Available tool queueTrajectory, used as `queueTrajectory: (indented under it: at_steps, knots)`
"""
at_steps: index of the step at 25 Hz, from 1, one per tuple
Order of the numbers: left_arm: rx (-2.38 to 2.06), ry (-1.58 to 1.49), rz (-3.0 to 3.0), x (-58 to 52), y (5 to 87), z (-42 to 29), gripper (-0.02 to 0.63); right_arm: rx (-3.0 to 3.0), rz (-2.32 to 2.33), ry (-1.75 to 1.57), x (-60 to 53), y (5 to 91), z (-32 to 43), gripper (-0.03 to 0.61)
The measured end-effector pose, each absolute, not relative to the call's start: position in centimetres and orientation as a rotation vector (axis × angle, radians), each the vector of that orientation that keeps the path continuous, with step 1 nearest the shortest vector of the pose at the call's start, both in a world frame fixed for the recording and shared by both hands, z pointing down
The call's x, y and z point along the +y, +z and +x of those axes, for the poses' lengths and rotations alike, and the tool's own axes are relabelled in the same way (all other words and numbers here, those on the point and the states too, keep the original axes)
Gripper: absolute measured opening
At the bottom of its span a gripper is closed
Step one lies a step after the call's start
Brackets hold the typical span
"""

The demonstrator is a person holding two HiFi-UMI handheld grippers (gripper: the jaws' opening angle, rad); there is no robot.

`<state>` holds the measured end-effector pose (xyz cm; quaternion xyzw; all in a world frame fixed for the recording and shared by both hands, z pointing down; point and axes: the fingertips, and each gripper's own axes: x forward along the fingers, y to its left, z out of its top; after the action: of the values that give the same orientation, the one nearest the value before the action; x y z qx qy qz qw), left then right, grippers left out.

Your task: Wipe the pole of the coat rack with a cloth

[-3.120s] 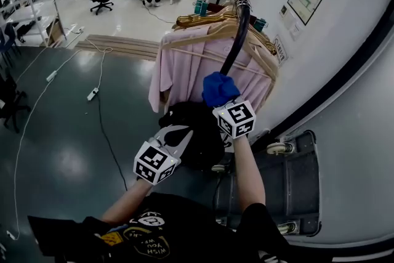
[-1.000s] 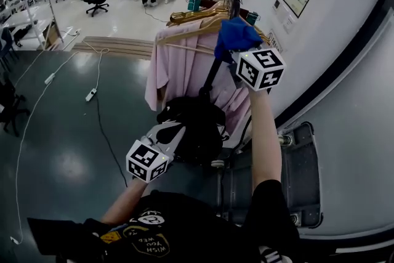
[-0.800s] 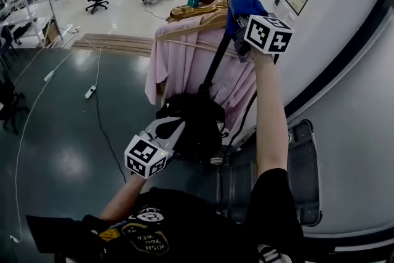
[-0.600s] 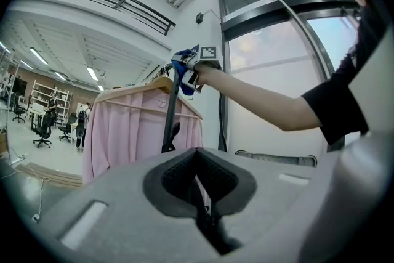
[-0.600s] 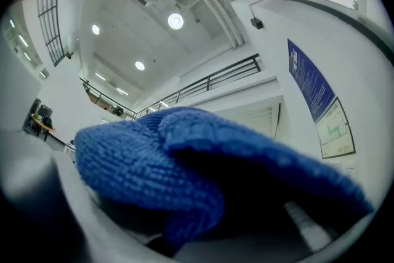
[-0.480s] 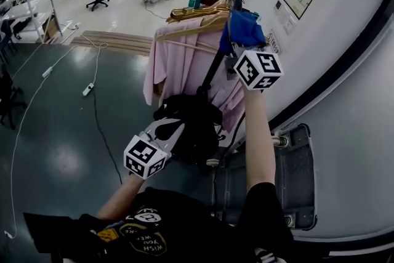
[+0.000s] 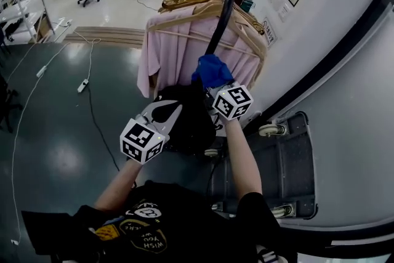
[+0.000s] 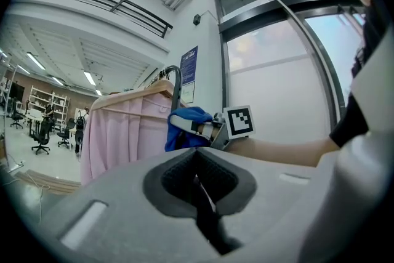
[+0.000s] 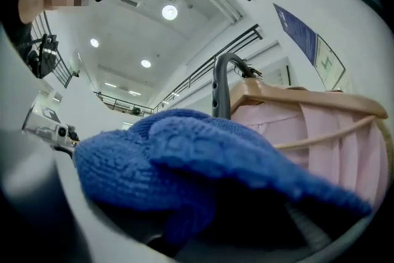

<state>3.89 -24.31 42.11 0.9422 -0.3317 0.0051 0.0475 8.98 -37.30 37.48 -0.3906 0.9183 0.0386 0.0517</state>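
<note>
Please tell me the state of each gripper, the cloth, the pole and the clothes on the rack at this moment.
Right gripper: shut on the blue cloth.
Blue cloth: bunched, pressed against the pole, well below its bend.
Left gripper: shut, empty, apart from the rack.
Pole: dark, curved at the top, bare above the cloth.
Pink garments: hanging on wooden hangers.
</note>
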Motion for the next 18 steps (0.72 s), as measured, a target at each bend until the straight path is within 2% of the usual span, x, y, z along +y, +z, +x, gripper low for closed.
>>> queueTrajectory:
  at_steps: [5, 10, 18]
  knots:
    - [-0.992, -0.013, 2.887, -24.5, 41.3, 4.4, 0.000, 2.995, -1.218, 0.283, -37.3, 36.1, 8.1, 0.009]
    - [-0.974, -0.014, 2.870, -24.4, 41.9, 4.3, 0.000, 2.952, -1.145, 0.609, -37.8, 26.3, 6.8, 0.008]
    - [-0.969, -0.027, 2.848, -24.2, 42.5, 4.0, 0.000, 2.745, -1.449, 0.443, -44.5, 15.4, 11.1, 0.009]
